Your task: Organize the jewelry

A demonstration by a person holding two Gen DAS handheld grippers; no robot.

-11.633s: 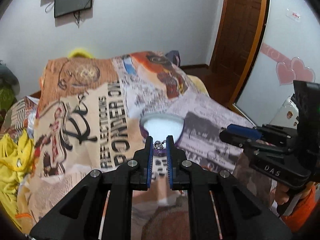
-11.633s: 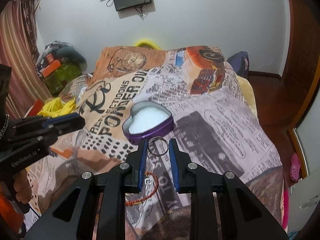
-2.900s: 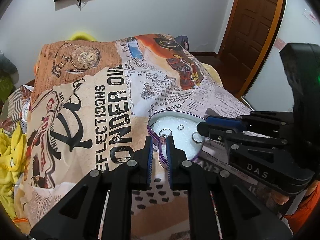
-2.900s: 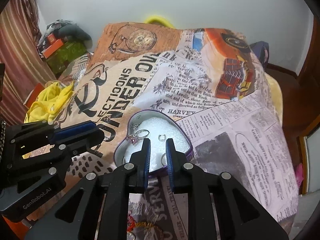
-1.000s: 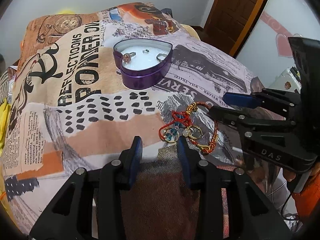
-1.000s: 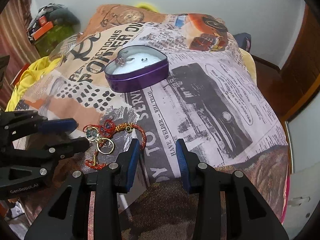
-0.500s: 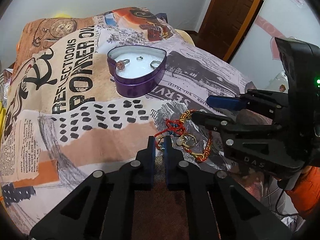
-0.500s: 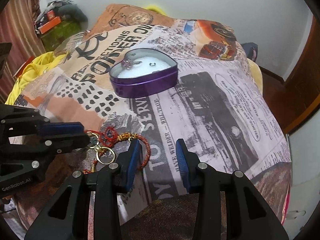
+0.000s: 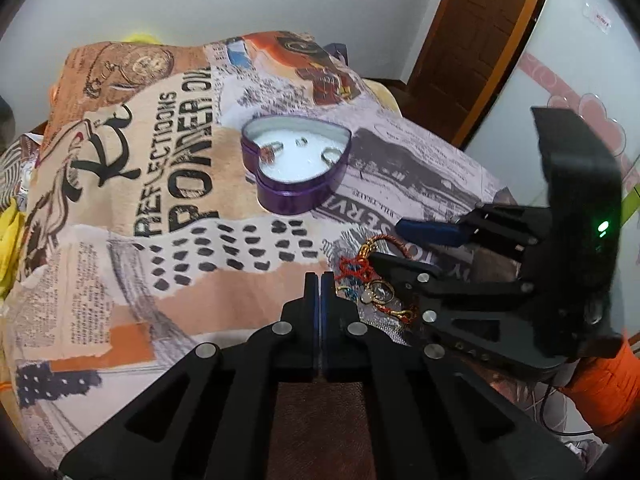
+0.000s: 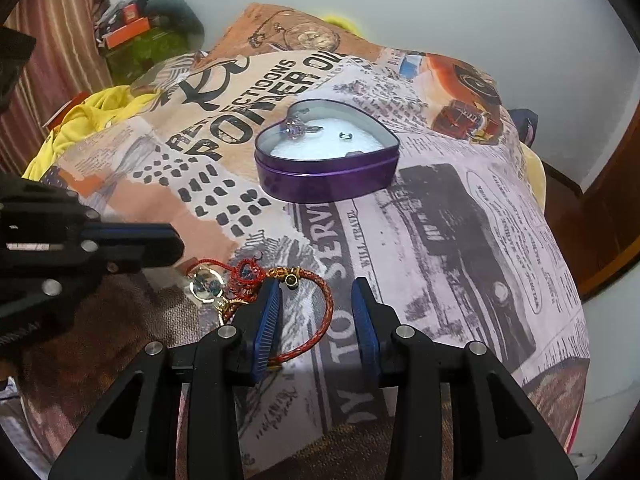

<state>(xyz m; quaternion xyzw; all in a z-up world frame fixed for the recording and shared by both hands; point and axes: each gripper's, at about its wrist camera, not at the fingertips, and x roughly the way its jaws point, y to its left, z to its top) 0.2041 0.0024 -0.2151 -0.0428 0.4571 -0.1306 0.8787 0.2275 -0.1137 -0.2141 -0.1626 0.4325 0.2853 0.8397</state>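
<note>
A purple heart-shaped tin (image 9: 298, 196) (image 10: 328, 184) with white lining sits on the printed bedspread and holds three rings, one with a stone (image 10: 295, 130). A red cord bracelet with gold charms (image 10: 316, 300) (image 9: 368, 280) lies on the spread near the front edge. My right gripper (image 10: 316, 296) is open, its jaws straddling the bracelet's red loop. My left gripper (image 9: 320, 280) is shut and empty, just left of the bracelet's charms.
The printed bedspread (image 9: 160, 184) covers the bed. Yellow cloth (image 10: 96, 108) lies at the left edge. A brown door (image 9: 472, 40) stands at the back right. Clutter (image 10: 148, 32) sits by the wall at left.
The left gripper closed from open to shut beside the bracelet. Both grippers pulled back from the tin to the bracelet; the right gripper has lowered over its red loop.
</note>
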